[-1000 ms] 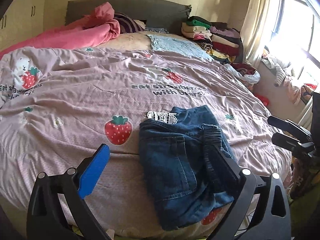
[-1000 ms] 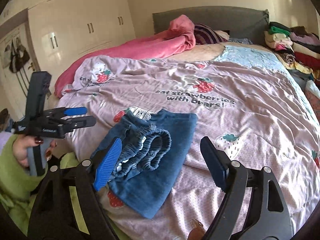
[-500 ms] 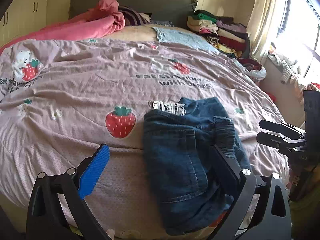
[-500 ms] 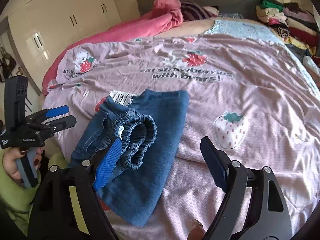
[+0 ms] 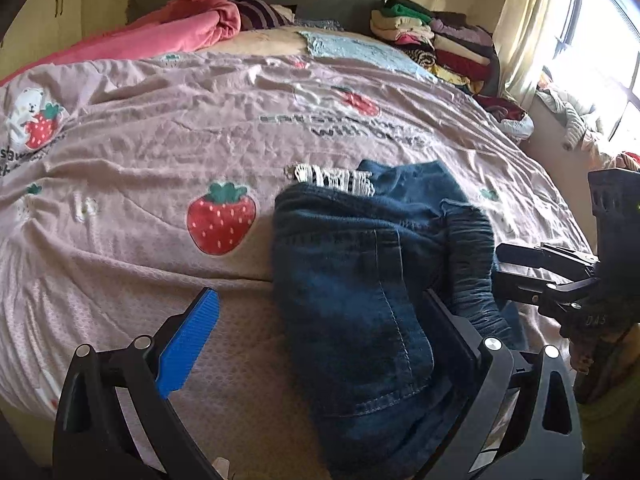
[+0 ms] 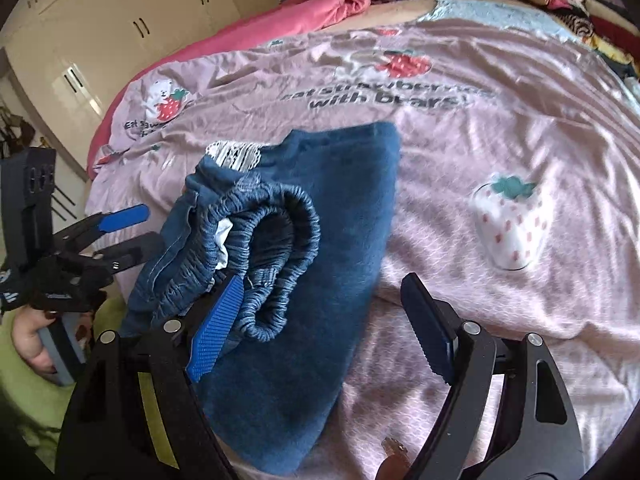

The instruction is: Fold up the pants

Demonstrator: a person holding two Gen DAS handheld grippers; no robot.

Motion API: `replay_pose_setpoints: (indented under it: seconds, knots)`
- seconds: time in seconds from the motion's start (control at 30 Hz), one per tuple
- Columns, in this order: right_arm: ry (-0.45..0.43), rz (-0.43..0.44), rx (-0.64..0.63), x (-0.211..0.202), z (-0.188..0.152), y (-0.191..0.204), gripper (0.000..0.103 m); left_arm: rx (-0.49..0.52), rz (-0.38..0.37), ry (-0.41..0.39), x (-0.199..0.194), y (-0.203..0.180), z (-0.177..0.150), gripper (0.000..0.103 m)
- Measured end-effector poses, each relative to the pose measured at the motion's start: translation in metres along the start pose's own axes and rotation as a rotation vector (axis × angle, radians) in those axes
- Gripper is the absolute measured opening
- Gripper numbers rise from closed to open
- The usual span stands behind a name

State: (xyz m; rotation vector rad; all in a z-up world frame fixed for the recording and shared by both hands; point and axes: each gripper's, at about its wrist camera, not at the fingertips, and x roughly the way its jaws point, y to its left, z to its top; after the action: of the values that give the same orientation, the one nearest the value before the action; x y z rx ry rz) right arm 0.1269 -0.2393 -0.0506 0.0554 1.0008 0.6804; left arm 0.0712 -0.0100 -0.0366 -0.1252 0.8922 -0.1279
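Motion blur smears the quilt [image 5: 120, 208] print; blue denim pants [image 5: 352, 288] lie bunched, both the left gripper [image 5: 320, 320] and the right gripper [image 6: 320, 316] spread, empty.

My left gripper [image 5: 320, 344] and right gripper [image 6: 320, 320] stand with jaws wide, nothing between the pads. The folded jeans [image 5: 360, 280] block the near edge of the bed; their bunched waistband [image 6: 276, 248] rises just ahead of my right gripper's blue pad. The quilt [image 5: 160, 152] beyond and left of the jeans lies open. A pink blanket [image 5: 176, 36] and stacked clothes [image 5: 436, 44] crowd the head end.
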Motion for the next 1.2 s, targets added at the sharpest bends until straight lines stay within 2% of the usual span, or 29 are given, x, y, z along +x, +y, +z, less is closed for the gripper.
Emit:
replay_pose_setpoints:
  seconds: [0.23, 0.37, 0.47, 0.5, 0.53, 0.6, 0.63, 0.73, 0.97, 1.2]
  knots:
    - [0.017, 0.04, 0.004, 0.013, 0.001, -0.003, 0.067, -0.002, -0.058, 0.042, 0.02, -0.002, -0.005, 0.096]
    - [0.015, 0.064, -0.015, 0.016, 0.002, -0.003, 0.059, -0.003, -0.101, 0.057, 0.03, -0.006, -0.005, 0.074]
    - [0.016, 0.094, -0.034, 0.019, 0.004, 0.0, 0.042, -0.004, -0.112, 0.061, 0.032, -0.007, -0.004, 0.066]
    - [0.017, 0.109, -0.038, 0.02, 0.004, 0.002, 0.032, -0.007, -0.115, 0.06, 0.032, -0.007, -0.004, 0.064]
    - [0.017, 0.116, -0.045, 0.02, 0.005, 0.004, 0.029, -0.012, -0.114, 0.056, 0.031, -0.007, -0.004, 0.058]
    - [0.005, 0.114, -0.065, 0.019, 0.006, 0.011, 0.024, -0.012, -0.111, 0.047, 0.027, -0.007, -0.004, 0.049]
    - [-0.003, 0.107, -0.075, 0.017, 0.006, 0.014, 0.023, -0.014, -0.12, 0.037, 0.022, -0.008, -0.004, 0.039]
    - [-0.029, 0.102, -0.1, 0.009, 0.007, 0.023, 0.019, 0.011, -0.109, 0.02, 0.013, -0.012, -0.001, 0.031]
    - [-0.092, 0.102, -0.147, -0.011, 0.015, 0.036, 0.017, 0.022, -0.107, -0.021, -0.007, -0.017, 0.009, 0.029]
    - [-0.16, 0.092, -0.185, -0.021, 0.042, 0.044, 0.017, 0.023, -0.092, -0.083, -0.023, -0.014, 0.03, 0.029]
